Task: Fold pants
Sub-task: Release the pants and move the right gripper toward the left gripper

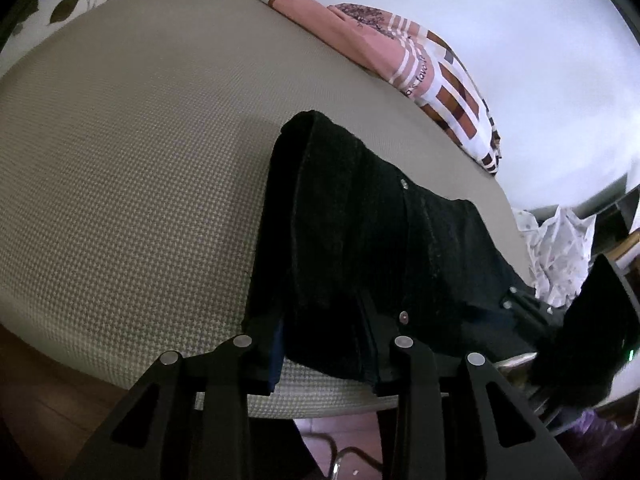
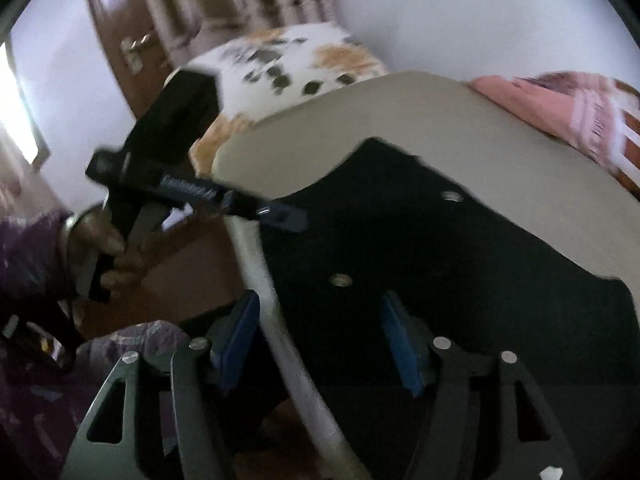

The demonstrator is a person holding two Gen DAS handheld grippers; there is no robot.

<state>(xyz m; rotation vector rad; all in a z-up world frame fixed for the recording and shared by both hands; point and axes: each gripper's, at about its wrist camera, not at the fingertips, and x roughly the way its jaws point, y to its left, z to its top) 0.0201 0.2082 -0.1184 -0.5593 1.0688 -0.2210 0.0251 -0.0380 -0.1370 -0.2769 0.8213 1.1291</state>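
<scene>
Black pants [image 1: 360, 220] lie folded on a beige textured mattress [image 1: 140, 160], with their near end at the bed's edge. My left gripper [image 1: 328, 360] is closed on that near end, dark cloth filling the gap between its fingers. From the right wrist view the left gripper [image 2: 280, 216] reaches in from the left and bites the pants [image 2: 420, 240] at their left edge. My right gripper [image 2: 318, 344] is open, its blue pads [image 2: 236, 344] apart over the mattress [image 2: 440, 120] edge and the pants, pressing on nothing. The view is blurred.
A pink patterned pillow [image 1: 400, 52] lies at the far side against the white wall. A floral pillow [image 2: 288, 64] sits at the bed's far left end, with a brown door [image 2: 132, 12] behind. A person's hand [image 2: 108, 248] holds the left gripper. White spotted cloth [image 1: 560, 248] lies to the right.
</scene>
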